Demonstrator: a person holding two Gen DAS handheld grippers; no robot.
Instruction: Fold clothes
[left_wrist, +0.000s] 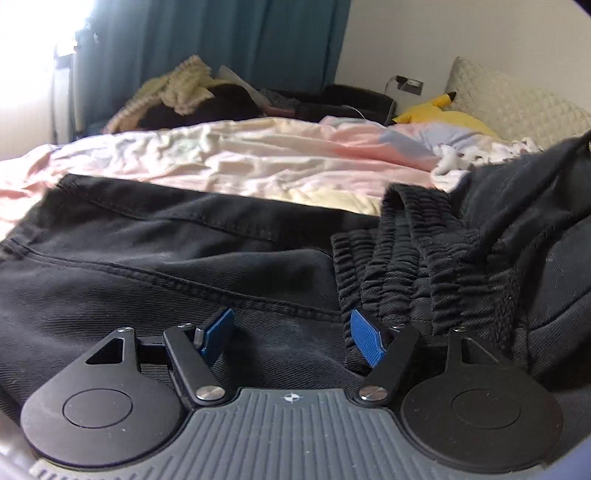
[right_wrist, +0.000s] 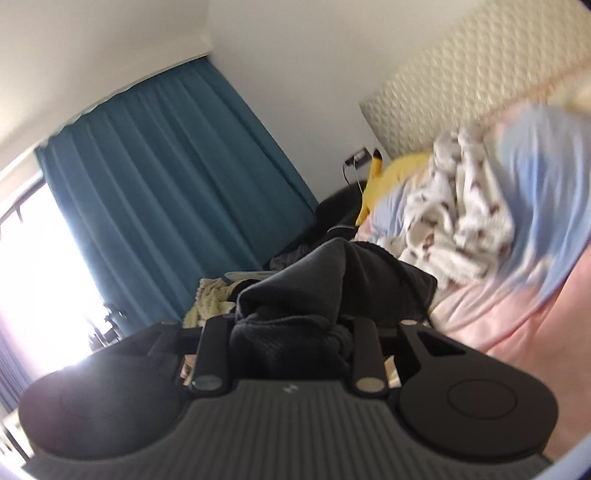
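Black trousers (left_wrist: 155, 266) lie spread on the bed in the left wrist view, their gathered elastic waistband (left_wrist: 399, 266) bunched at the right. My left gripper (left_wrist: 291, 334) hovers low over the cloth, open, its blue pads (left_wrist: 365, 341) wide apart with nothing pinched between them. In the right wrist view my right gripper (right_wrist: 288, 332) is shut on a bunched fold of the black trousers (right_wrist: 317, 280), lifted up off the bed. Its fingertips are buried in the cloth. The raised part of the garment also shows at the right edge of the left wrist view.
A crumpled pink and cream bedsheet (left_wrist: 240, 162) covers the bed behind the trousers. A yellow plush toy (right_wrist: 384, 177), a patterned white blanket (right_wrist: 458, 221) and a quilted headboard (left_wrist: 517, 103) sit at the far end. A pile of clothes (left_wrist: 192, 92) lies before the teal curtain (right_wrist: 166, 177).
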